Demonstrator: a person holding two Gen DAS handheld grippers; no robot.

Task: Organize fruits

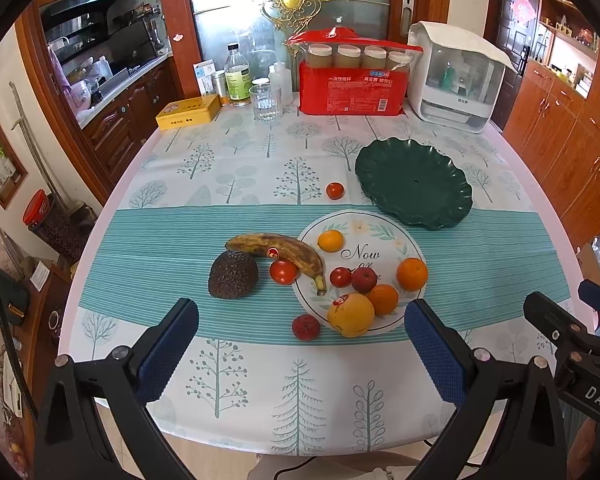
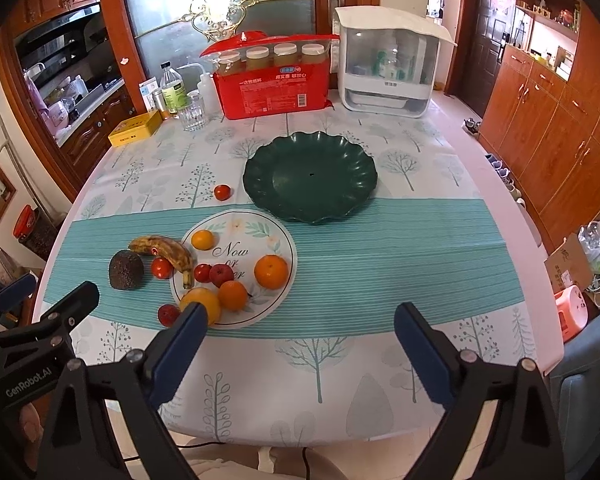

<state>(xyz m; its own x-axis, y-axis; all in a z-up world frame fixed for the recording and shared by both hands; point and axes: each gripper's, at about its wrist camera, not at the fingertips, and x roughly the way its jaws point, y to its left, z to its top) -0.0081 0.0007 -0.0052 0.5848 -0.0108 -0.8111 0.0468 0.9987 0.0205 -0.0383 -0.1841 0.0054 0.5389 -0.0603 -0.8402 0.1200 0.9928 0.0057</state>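
A white printed plate (image 1: 384, 229) (image 2: 260, 236) holds oranges (image 1: 412, 273) (image 2: 271, 271), a yellow fruit (image 1: 350, 315) (image 2: 201, 305), a small red apple (image 1: 363, 280) and a tomato (image 1: 340, 277). The spotted banana (image 1: 278, 249) (image 2: 165, 251) rests its tip on the plate's left rim. An avocado (image 1: 233, 275) (image 2: 125, 270), another tomato (image 1: 283, 272), a red lychee (image 1: 306, 327) and a far tomato (image 1: 335, 191) (image 2: 222, 192) lie on the cloth. The green scalloped plate (image 1: 414, 182) (image 2: 310, 176) stands bare. My left gripper (image 1: 300, 326) and right gripper (image 2: 298, 324) hover open over the near table with nothing between the fingers.
At the back of the table stand a red package with jars (image 1: 350, 80), a white appliance (image 1: 456, 76), a glass (image 1: 265, 102), bottles (image 1: 238, 76) and a yellow tin (image 1: 188, 112). Wooden cabinets (image 2: 560, 120) line the right; a box and bags (image 2: 580, 260) sit on the floor.
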